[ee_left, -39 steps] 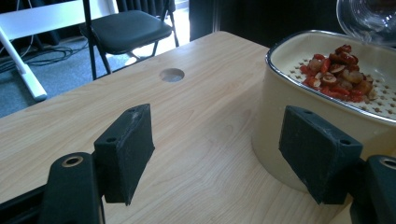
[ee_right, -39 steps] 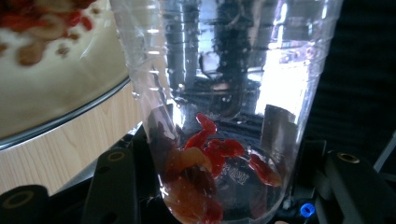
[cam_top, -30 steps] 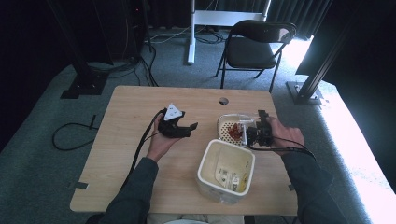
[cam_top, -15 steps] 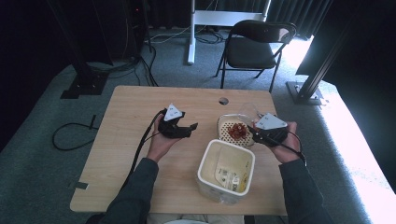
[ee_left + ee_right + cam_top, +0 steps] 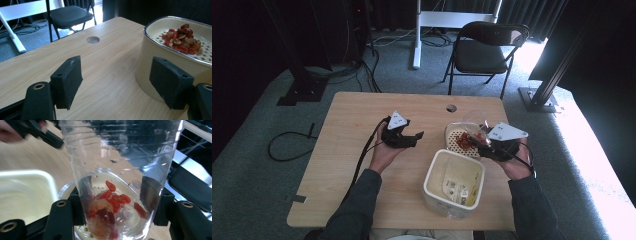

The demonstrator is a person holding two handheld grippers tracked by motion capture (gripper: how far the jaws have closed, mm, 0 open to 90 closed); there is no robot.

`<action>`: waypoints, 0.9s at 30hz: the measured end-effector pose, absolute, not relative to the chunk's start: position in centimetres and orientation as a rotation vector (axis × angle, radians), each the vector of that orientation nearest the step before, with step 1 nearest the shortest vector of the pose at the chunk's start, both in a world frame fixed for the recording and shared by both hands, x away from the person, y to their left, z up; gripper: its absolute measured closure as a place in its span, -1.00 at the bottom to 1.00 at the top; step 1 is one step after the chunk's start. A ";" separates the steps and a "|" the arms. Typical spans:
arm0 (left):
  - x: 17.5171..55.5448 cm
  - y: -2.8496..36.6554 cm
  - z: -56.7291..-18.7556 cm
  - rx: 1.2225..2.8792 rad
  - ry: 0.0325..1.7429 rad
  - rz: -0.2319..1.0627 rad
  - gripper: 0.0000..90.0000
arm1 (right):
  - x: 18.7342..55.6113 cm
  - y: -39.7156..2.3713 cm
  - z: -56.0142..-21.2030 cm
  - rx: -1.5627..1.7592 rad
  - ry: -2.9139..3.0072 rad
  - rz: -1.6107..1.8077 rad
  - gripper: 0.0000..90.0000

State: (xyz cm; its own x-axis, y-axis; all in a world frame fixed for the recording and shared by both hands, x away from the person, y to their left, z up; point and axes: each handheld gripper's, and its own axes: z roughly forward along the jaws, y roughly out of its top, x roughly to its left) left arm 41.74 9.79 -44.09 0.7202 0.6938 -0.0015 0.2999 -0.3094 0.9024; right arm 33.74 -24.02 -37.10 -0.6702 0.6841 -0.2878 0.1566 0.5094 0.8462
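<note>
Your right gripper [image 5: 113, 217] is clamped on a clear plastic cup [image 5: 117, 170], with both black pads pressing its lower walls. In the high view the cup [image 5: 475, 127] sits right of centre, held above the far edge of the cream strainer bowl [image 5: 451, 134]. Some red and brownish pieces [image 5: 110, 202] lie in the bottom of the cup, and a heap of the same pieces [image 5: 183, 40] already lies in the strainer bowl at the upper right of the left gripper view. So the pour looks partly done: most of the load seems to be in the bowl, and you have the remainder in the cup to tip out.

Your left gripper [image 5: 412, 138] sits just left of centre in the high view, its jaws spread wide with nothing between them, over bare desk [image 5: 357, 125].

The cup is thin, ribbed and see-through, so it will likely flex under the pads. The strainer bowl is rounded, smooth, cream-coloured with a bright metal rim [image 5: 160, 37] and a floor of small perforations. The white tub [image 5: 454, 182] at lower centre of the high view is a deep rounded rectangle with labelled packets inside. The desk is pale wood grain with 1 round cable hole [image 5: 451, 108] near its far edge.
</note>
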 end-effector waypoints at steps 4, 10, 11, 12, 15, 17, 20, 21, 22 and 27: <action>41.8 9.8 -44.2 1.902 0.770 0.482 -0.41 | 33.1 -24.0 -36.4 0.677 2.144 1.226 -0.04; 41.8 9.7 -44.2 1.902 0.774 0.482 -0.41 | 32.1 -23.7 -36.4 0.669 2.171 1.358 -0.04; 41.9 9.7 -44.3 1.903 0.776 0.481 -0.41 | 31.9 -23.7 -36.4 0.669 2.172 1.389 -0.04; 41.9 9.7 -44.3 1.906 0.775 0.481 -0.41 | 31.5 -23.7 -36.5 0.665 2.175 1.428 -0.04; 41.9 9.6 -44.4 1.905 0.778 0.481 -0.41 | 30.7 -23.5 -36.8 0.654 2.191 1.484 -0.04; 41.8 9.5 -44.4 1.904 0.776 0.481 -0.41 | 29.9 -23.1 -37.0 0.638 2.205 1.493 -0.04; 41.7 9.5 -44.2 1.906 0.769 0.483 -0.41 | 29.0 -22.6 -37.6 0.621 2.234 1.498 -0.05; 41.6 9.5 -44.2 1.904 0.769 0.483 -0.41 | 28.8 -22.5 -37.7 0.618 2.238 1.500 -0.05; 41.6 9.6 -44.1 1.903 0.769 0.485 -0.41 | 28.5 -22.3 -38.0 0.616 2.251 1.502 -0.06; 41.6 9.7 -44.1 1.901 0.772 0.487 -0.41 | 27.5 -22.1 -39.0 0.621 2.300 1.537 -0.14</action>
